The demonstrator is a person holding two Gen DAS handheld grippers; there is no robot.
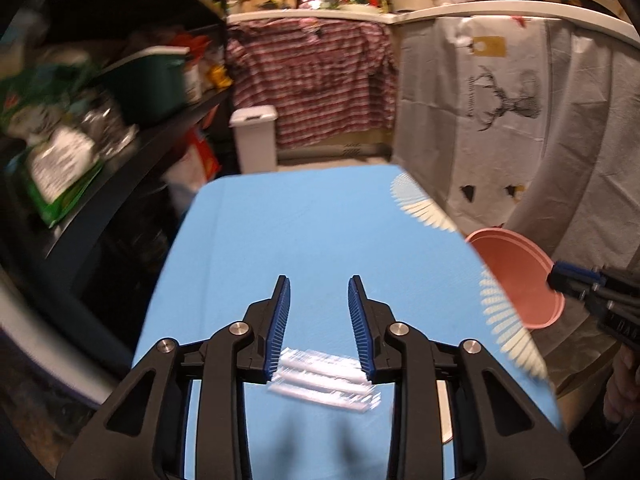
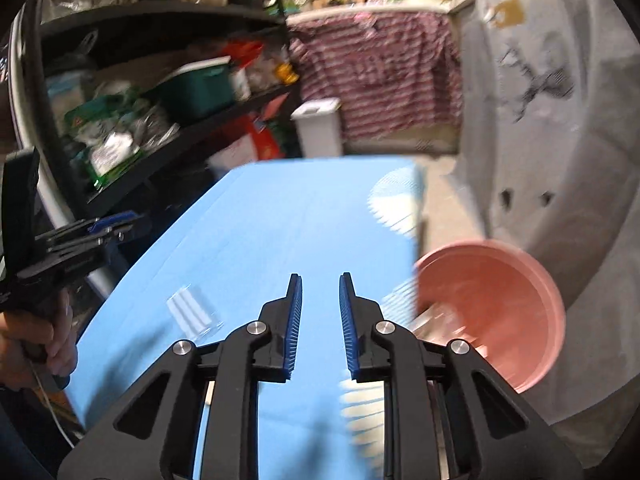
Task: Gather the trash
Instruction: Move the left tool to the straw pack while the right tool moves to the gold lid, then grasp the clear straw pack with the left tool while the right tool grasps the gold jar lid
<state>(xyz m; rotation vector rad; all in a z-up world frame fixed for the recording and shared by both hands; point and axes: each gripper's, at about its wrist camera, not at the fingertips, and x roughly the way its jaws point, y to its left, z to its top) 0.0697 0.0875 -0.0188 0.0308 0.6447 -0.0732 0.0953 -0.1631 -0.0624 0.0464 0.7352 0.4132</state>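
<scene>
Your left gripper (image 1: 319,292) hangs jaws spread, empty, over the white wrapper (image 1: 324,380) on the blue surface (image 1: 304,232). Your right gripper (image 2: 320,292) jaws stand narrowly apart, empty, beside the pink bucket (image 2: 500,304). Blur smears the shelves (image 1: 120,136).

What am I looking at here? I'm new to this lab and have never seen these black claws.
Each claw is a hand-held two-finger gripper with a camera looking along its blue fingers. One picture comes from the left gripper, the other from the right gripper. Both have their jaws apart and hold nothing. Below them is a blue table. On it lies a blurred clear wrapper with white sticks. A pink bucket sits off the table's right edge, and a hand holding the left gripper shows in the right view.
</scene>
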